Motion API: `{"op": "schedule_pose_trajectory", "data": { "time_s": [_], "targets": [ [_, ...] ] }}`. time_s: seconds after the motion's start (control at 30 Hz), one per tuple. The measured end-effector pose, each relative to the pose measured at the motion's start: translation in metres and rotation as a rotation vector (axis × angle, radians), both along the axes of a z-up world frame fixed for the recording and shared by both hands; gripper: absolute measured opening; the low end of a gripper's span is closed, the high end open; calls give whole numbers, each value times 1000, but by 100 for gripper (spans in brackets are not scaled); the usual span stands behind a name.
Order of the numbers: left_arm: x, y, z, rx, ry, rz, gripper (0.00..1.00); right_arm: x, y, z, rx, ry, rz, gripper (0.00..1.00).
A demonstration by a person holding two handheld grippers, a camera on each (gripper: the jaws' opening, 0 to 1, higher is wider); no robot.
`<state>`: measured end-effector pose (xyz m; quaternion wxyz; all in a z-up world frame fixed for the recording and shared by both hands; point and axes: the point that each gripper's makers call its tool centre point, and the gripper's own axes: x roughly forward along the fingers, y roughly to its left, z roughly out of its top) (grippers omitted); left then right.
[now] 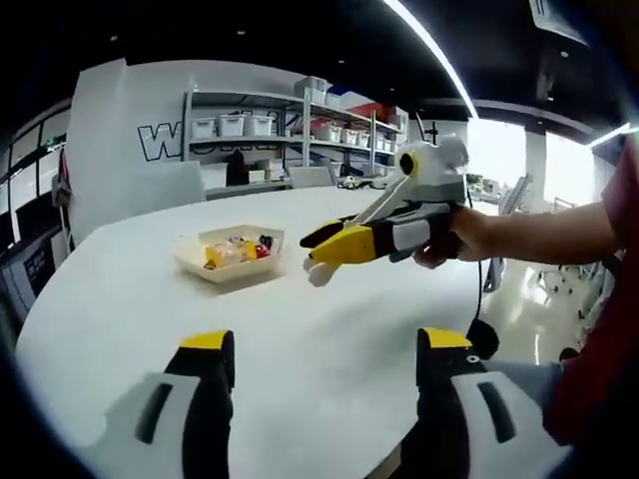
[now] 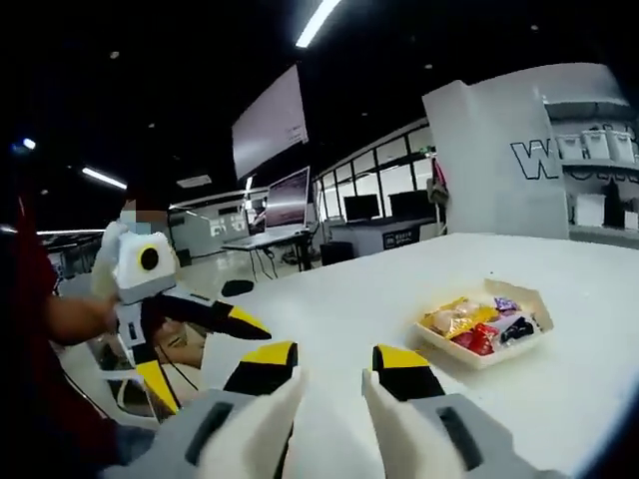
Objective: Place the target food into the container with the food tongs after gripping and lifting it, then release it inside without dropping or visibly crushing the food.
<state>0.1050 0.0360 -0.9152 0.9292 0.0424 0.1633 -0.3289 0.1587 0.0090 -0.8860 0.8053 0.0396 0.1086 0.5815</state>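
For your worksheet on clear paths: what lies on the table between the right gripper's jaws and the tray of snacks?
Nothing. In the right gripper view, bare white table runs from the right gripper to the tray of snacks.

Opposed low views, shared tray (image 1: pixel 229 252)

Cream tray (image 1: pixel 190 261) holds wrapped snacks (image 2: pixel 477 321) (candies, perhaps).

We hold the left gripper (image 1: pixel 324 369) low, jaws wide apart, nothing between. Our right gripper (image 1: pixel 321 251), gripped by a hand (image 1: pixel 469 235), points left, jaws parted, holding nothing.
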Motion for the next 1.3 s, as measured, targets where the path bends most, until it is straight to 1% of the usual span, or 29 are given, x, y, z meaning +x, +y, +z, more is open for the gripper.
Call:
{"op": "schedule_pose_trajectory", "data": {
  "time_s": [0.1,0.17,0.27,0.33,0.37,0.4,0.43,0.47,0.5,0.53,0.57,0.6,0.63,0.67,0.7,0.77,0.8,0.87,0.9,0.93,1.0,1.03,1.07,1.13,1.17,1.23,1.27,1.3],
  "targets": [
    [-2,-9,1,-9,5,-62,53,-9,6,8,38,-4,29,25],
    [-1,-11,5,-15,0,-71,50,-12,8,9,46,-1,37,25],
    [1,-14,11,-56,4,-88,45,-21,12,10,71,15,75,25],
    [1,-17,14,-95,21,-118,35,-29,14,13,92,22,107,25],
    [0,-19,15,-104,29,-128,30,-31,14,15,102,22,118,25],
    [-1,-21,16,-114,33,-145,22,-33,15,16,107,22,127,24],
    [-3,-23,18,-127,30,-165,17,-37,15,20,130,24,144,24],
    [-2,-23,19,-127,20,-165,16,-39,14,22,147,25,157,24],
    [-2,-24,22,-121,-15,-182,14,-40,13,23,154,31,161,24],
    [-4,-24,24,-137,-16,-189,12,-42,11,25,163,42,175,24],
    [-5,-23,25,-167,1,-186,9,-42,10,25,170,43,176,24],
    [-6,-24,28,-217,25,-193,6,-44,9,29,195,67,198,25],
    [-7,-24,33,-261,28,-205,5,-45,8,32,213,83,205,24],
    [-9,-26,36,-291,42,-218,5,-45,7,34,222,81,210,25],
    [-10,-26,39,-309,46,-226,6,-45,6,35,227,87,211,25],
    [-11,-26,43,-320,27,-236,9,-44,5,38,246,98,208,25],
    [-11,-26,46,-338,25,-237,10,-43,4,40,257,104,205,25],
    [-10,-26,49,-374,35,-239,9,-42,2,40,265,119,208,25],
    [-10,-25,50,-396,51,-237,7,-44,2,40,272,131,213,25],
    [-10,-25,49,-396,60,-240,6,-45,2,40,274,134,218,25],
    [-12,-28,49,-383,48,-253,6,-47,1,39,276,131,221,25],
    [-12,-28,49,-379,35,-257,6,-48,1,39,286,144,224,25],
    [-14,-28,49,-387,35,-262,6,-50,0,40,296,156,232,24],
    [-17,-30,53,-441,59,-283,5,-53,0,42,321,200,250,24],
    [-19,-31,55,-453,72,-300,5,-54,-1,43,324,204,260,24],
    [-22,-33,62,-486,72,-321,5,-57,-2,48,354,222,288,25],
    [-23,-35,67,-516,77,-328,5,-61,-1,49,351,234,306,25],
    [-23,-37,77,-576,71,-343,5,-67,2,46,332,236,328,25]
  ]
}}
